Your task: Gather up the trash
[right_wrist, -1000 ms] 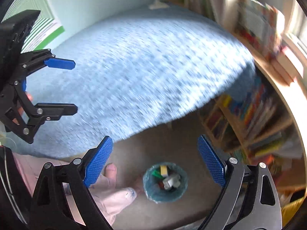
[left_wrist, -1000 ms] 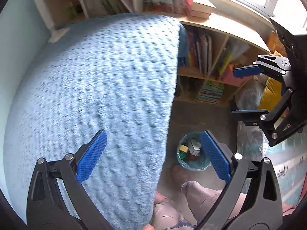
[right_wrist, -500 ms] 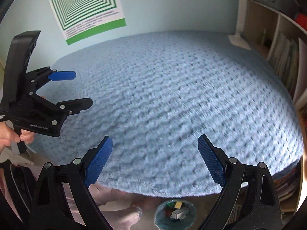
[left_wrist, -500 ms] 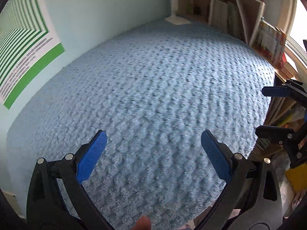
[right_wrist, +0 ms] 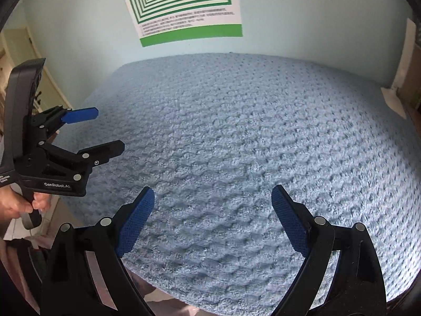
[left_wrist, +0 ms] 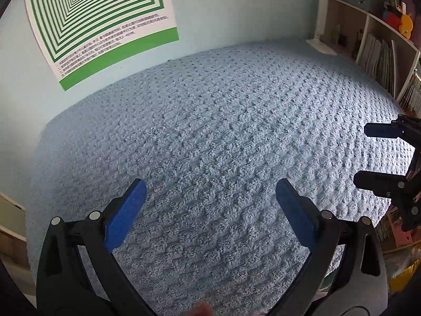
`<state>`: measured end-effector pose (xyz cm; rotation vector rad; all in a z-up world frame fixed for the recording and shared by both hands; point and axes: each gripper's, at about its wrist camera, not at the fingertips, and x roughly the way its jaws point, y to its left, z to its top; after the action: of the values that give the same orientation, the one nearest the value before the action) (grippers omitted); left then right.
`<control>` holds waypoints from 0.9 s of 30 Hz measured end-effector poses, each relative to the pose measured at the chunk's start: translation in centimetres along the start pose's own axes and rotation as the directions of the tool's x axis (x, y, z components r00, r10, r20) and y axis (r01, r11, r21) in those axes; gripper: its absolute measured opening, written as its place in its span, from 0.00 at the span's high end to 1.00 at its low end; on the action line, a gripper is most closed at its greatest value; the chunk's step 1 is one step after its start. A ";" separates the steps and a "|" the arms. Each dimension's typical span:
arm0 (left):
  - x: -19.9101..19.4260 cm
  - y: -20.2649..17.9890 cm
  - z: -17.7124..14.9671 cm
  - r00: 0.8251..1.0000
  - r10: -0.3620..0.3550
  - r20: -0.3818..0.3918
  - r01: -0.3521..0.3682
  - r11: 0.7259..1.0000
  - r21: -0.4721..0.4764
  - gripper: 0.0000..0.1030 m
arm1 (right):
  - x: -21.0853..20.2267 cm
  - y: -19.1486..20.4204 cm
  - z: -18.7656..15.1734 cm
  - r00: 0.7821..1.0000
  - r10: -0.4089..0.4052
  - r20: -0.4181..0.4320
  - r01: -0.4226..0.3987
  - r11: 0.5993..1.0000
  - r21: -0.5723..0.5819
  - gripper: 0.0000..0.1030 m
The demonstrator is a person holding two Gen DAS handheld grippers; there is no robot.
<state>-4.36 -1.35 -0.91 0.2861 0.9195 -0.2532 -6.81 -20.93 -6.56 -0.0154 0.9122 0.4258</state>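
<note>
My left gripper point(left_wrist: 210, 192) is open and empty, held above a bed with a textured light-blue blanket point(left_wrist: 223, 144). My right gripper point(right_wrist: 213, 200) is also open and empty above the same blanket point(right_wrist: 250, 137). The right gripper shows at the right edge of the left wrist view point(left_wrist: 368, 155). The left gripper shows at the left of the right wrist view point(right_wrist: 105, 129), held by a hand. No trash and no trash bin are visible in either view.
A green-and-white striped poster point(left_wrist: 100, 21) hangs on the pale blue wall behind the bed; it also shows in the right wrist view point(right_wrist: 184, 5). A wooden bookshelf point(left_wrist: 381, 52) with books stands along the right side of the bed.
Both grippers have swung up from the floor and its trash bin toward the bed and wall. The bin and bookshelf front have left view. Both stay open.
</note>
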 end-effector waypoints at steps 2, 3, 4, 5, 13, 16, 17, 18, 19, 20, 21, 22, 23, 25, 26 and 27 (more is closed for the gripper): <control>-0.3 0.8 -0.2 1.000 0.021 0.004 -0.021 1.000 -0.014 0.07 | 0.3 0.6 0.6 1.000 0.014 -0.001 -0.014 1.000 -0.018 0.13; -0.4 1.2 -0.4 0.999 0.032 0.005 -0.032 0.999 -0.028 0.07 | 0.5 0.9 0.8 1.000 0.016 -0.001 -0.016 1.000 -0.024 0.13; -0.5 1.6 -0.4 0.999 0.037 0.008 -0.036 0.999 -0.039 0.07 | 0.7 1.3 1.2 1.000 0.021 -0.002 -0.021 0.999 -0.033 0.13; -0.5 1.9 -0.5 0.999 0.039 0.008 -0.039 0.998 -0.049 0.07 | 0.8 1.6 1.4 1.000 0.024 -0.002 -0.025 0.999 -0.040 0.13; -0.8 3.6 -0.8 0.997 0.072 0.019 -0.070 0.993 -0.094 0.07 | 1.9 3.0 2.5 0.999 0.032 0.004 -0.032 0.998 -0.060 0.13; -0.7 4.2 -1.0 0.997 0.077 0.017 -0.074 0.992 -0.104 0.07 | 2.0 2.9 2.7 0.999 0.038 0.007 -0.037 0.998 -0.050 0.13; -0.7 4.3 -1.0 0.997 0.078 0.015 -0.076 0.991 -0.106 0.07 | 2.0 3.0 2.7 0.999 0.039 0.008 -0.038 0.998 -0.050 0.13; -0.6 4.4 -1.0 0.997 0.077 0.012 -0.075 0.991 -0.108 0.07 | 2.1 3.0 2.8 0.999 0.036 0.008 -0.036 0.998 -0.052 0.13; -0.6 4.5 -1.0 0.997 0.078 0.011 -0.076 0.991 -0.110 0.07 | 2.3 3.0 2.9 0.999 0.034 0.008 -0.034 0.998 -0.054 0.13; -0.6 4.6 -1.1 0.997 0.079 0.011 -0.077 0.991 -0.111 0.07 | 2.3 2.9 3.0 0.999 0.034 0.008 -0.033 0.998 -0.054 0.13; -0.5 4.7 -1.1 0.997 0.079 0.009 -0.077 0.991 -0.110 0.07 | 2.3 2.9 3.0 0.999 0.034 0.008 -0.034 0.998 -0.053 0.13; -0.5 4.8 -1.1 0.997 0.079 0.007 -0.077 0.991 -0.110 0.07 | 2.3 2.8 2.9 0.999 0.034 0.008 -0.034 0.998 -0.051 0.13; -0.5 4.9 -1.1 0.997 0.080 0.007 -0.079 0.991 -0.110 0.07 | 2.2 2.8 2.8 0.999 0.034 0.009 -0.033 0.998 -0.050 0.13; -0.5 5.0 -1.0 0.997 0.080 0.008 -0.079 0.991 -0.108 0.07 | 2.3 2.6 2.8 0.999 0.031 0.010 -0.031 0.998 -0.046 0.13; -0.5 5.0 -1.0 0.997 0.082 0.009 -0.081 0.991 -0.108 0.07 | 2.2 2.6 2.7 0.999 0.030 0.010 -0.030 0.999 -0.045 0.13; -0.5 5.0 -1.0 0.997 0.081 0.010 -0.080 0.991 -0.106 0.07 | 2.2 2.5 2.8 1.000 0.028 0.010 -0.027 0.999 -0.041 0.13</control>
<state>-3.75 3.73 -0.40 0.2226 0.9020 -0.1314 -4.42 -17.36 -6.15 -0.0384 0.8941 0.4697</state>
